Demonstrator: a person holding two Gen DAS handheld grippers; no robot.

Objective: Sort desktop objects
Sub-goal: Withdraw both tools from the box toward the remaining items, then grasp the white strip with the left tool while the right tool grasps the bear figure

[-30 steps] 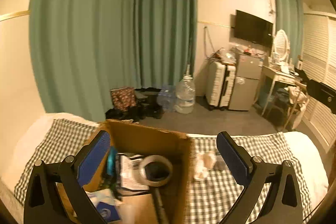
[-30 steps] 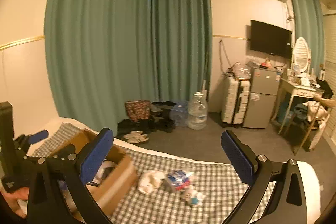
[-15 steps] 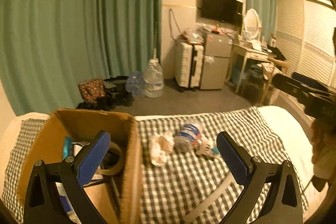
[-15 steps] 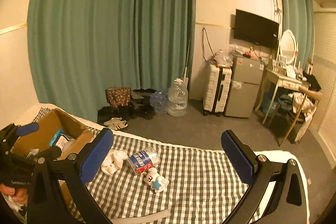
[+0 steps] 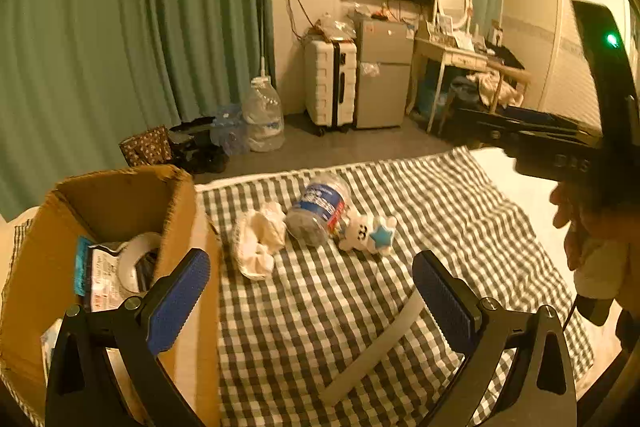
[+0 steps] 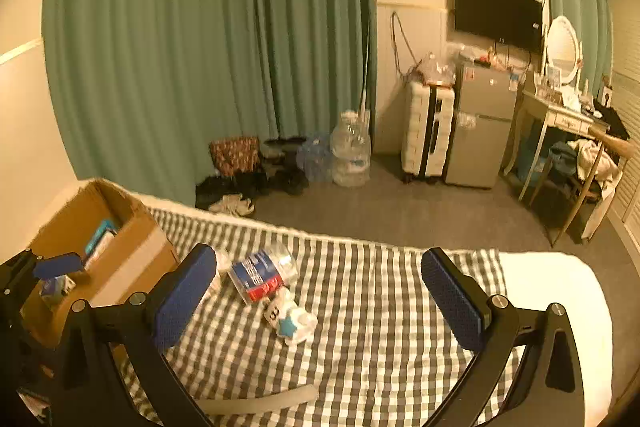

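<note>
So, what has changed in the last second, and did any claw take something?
Both claws swung right, away from the cardboard box toward the loose things on the checked cloth. The left claw and right claw remain open and empty; nothing was taken or released. The bottle, star toy, white cloth and flat strip lie where they were.

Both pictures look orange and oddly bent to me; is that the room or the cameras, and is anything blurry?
Left wrist view: warm orange cast, black corners, and the curtains bow from the fisheye lens; the cardboard box edge and the hand look smeared. Right wrist view: same tint and bending; the checked cloth is sharper, though the small toy looks soft.
</note>
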